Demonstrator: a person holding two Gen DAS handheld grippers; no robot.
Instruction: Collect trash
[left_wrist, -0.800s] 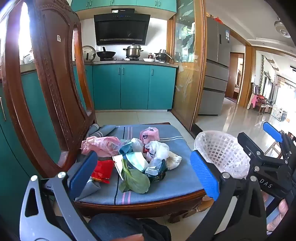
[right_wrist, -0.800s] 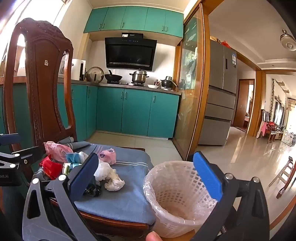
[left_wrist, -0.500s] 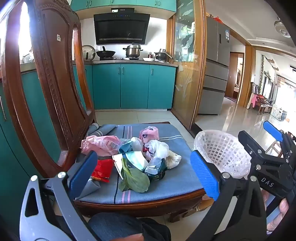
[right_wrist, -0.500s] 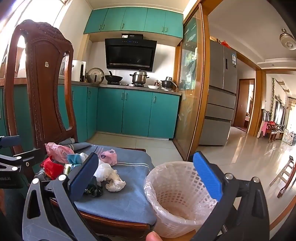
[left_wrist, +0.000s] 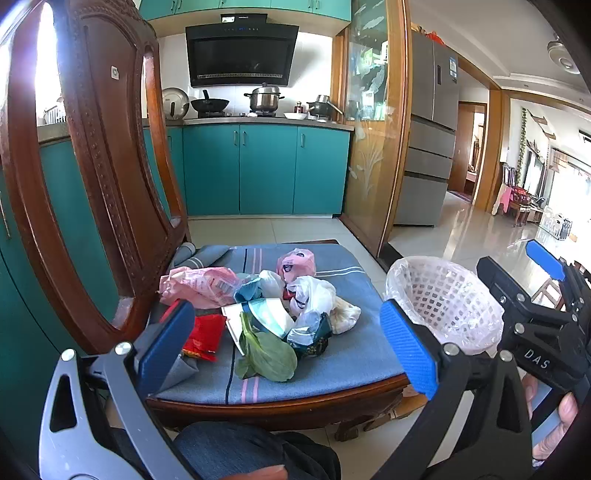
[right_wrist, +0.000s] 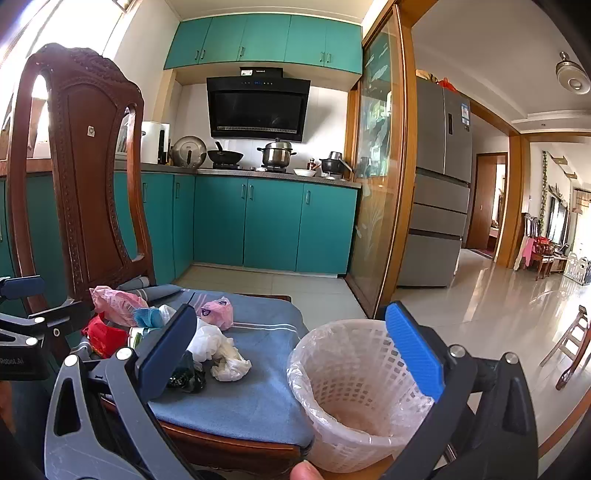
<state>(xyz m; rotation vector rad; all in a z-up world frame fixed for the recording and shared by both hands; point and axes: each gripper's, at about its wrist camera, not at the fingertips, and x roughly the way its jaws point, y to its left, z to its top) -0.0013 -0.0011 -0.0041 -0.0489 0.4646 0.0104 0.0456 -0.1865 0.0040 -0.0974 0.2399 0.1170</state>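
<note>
The left gripper is hovering with its blue-padded jaws spread wide and nothing between them, aimed at the heap on the seat; the right gripper is likewise gaping and gripping nothing, its right pad hanging over the rim of the white plastic lattice wastebasket lined with a thin clear bag. That basket is sitting at about 3 o'clock from the seat, just beside its edge, and the part of its inside that is showing looks bare, so collecting appears not to have begun. All the trash is lying on the blue striped seat cushion of the carved dark wooden chair: a limp green vegetable leaf at 6 o'clock of the heap, a red foil wrapper at 8 o'clock, a crumpled pink plastic packet at 10 o'clock, a small pink knotted bag at 12 o'clock, a white plastic bag near the middle, a dark teal wrapper below it and a crumpled white tissue at 3 o'clock. By my judgement every piece is waiting to be picked up and dropped in.
</note>
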